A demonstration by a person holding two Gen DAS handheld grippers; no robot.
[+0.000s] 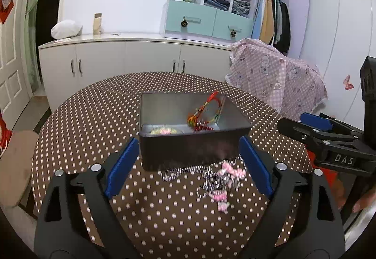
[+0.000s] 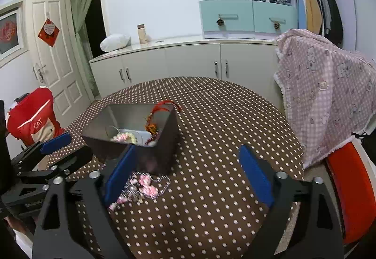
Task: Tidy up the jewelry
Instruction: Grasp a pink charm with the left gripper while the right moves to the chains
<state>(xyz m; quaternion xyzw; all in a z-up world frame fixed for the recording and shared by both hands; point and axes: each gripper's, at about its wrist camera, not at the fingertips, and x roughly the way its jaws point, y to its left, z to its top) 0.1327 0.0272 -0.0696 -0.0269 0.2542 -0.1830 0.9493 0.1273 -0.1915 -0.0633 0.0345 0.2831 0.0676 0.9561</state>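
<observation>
Left wrist view shows the left gripper (image 1: 188,160) with its two blue pads wide apart and nothing pinched between them. A dark metal box (image 1: 195,151) sits on the round dotted table (image 1: 94,118), just past the pads. Inside the box lie a red and orange braided bracelet (image 1: 206,108), some red beads (image 1: 203,128) and a pale flower piece (image 1: 164,131). On the table, right in front of the box on the near side, lies a silver chain with pink charms (image 1: 221,179). It sits between the pads but neither pad touches it. The right gripper (image 1: 305,127) shows at the right edge.

Right wrist view shows the right gripper (image 2: 188,169) spread wide too, holding nothing. The box (image 2: 136,141) is to its left, and the chain (image 2: 145,185) lies just beside the left blue pad. A pink checked cloth (image 2: 324,99) hangs over a chair on the right. A white cabinet (image 2: 188,64) stands far behind the table.
</observation>
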